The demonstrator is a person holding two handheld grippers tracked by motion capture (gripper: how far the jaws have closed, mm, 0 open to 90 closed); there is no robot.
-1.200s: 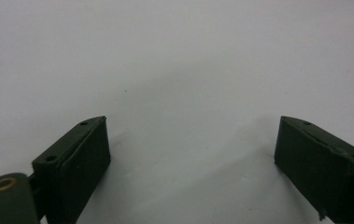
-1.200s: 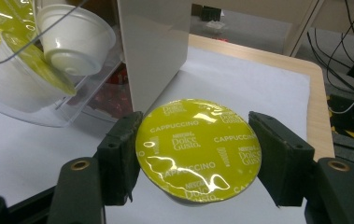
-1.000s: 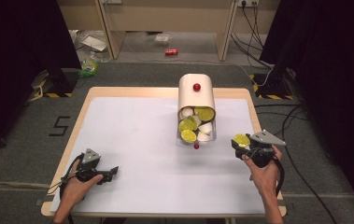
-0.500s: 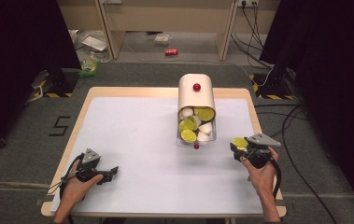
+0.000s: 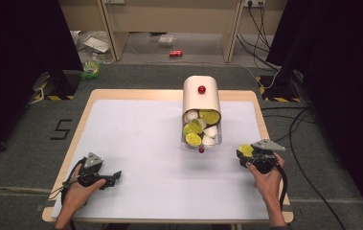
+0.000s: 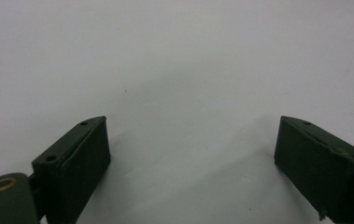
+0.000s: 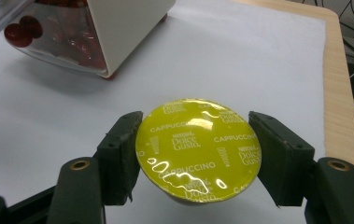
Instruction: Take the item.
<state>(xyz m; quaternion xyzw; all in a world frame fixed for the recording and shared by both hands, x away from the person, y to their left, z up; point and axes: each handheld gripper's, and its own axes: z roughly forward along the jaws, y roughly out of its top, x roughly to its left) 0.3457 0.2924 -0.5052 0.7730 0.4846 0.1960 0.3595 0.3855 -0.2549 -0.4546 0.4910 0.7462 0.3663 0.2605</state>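
- Two hand-held grippers work over a white worktop; the right gripper carries a yellow-lidded coffee capsule, low over the worktop's right side, near the open end of a white capsule dispenser.
- Judged step: setting the capsule down beside the dispenser. Done well, it goes down level, lid up, onto bare worktop and clear of the edge, and the jaws part only once its base rests.
- Right jaws: closed on the capsule, one pad on each side of its lid rim.
- Left gripper, at the worktop's near left: jaws wide open, nothing between them, bare worktop beneath.
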